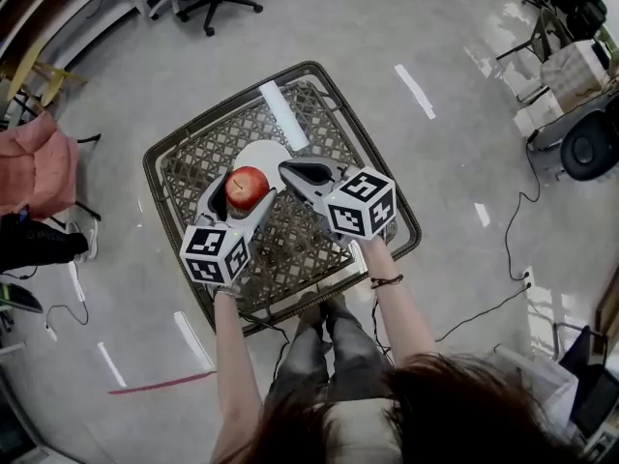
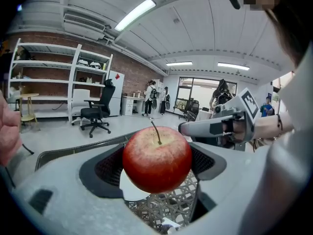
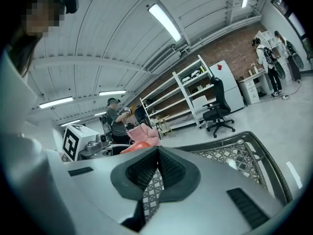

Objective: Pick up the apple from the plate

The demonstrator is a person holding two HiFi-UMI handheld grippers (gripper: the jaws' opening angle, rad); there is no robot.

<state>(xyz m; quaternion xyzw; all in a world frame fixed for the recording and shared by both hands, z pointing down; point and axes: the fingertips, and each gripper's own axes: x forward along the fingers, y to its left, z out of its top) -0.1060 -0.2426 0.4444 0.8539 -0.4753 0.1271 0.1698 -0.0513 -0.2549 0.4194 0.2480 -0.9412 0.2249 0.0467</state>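
Red apple (image 1: pixel 248 188) is squeezed tight between the jaws of the left gripper (image 2: pixel 157 161), just above the white plate (image 1: pixel 267 152), ready to lift away, while the right gripper (image 1: pixel 294 172) hangs beside it, pinched closed and empty.

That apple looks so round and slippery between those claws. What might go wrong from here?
1. The left gripper holds the apple only by its curved sides, so it might slip out and drop onto the white plate, or roll across the lattice table.
2. The right gripper, shut and empty, sits close beside the apple; a careless nudge could knock it loose.
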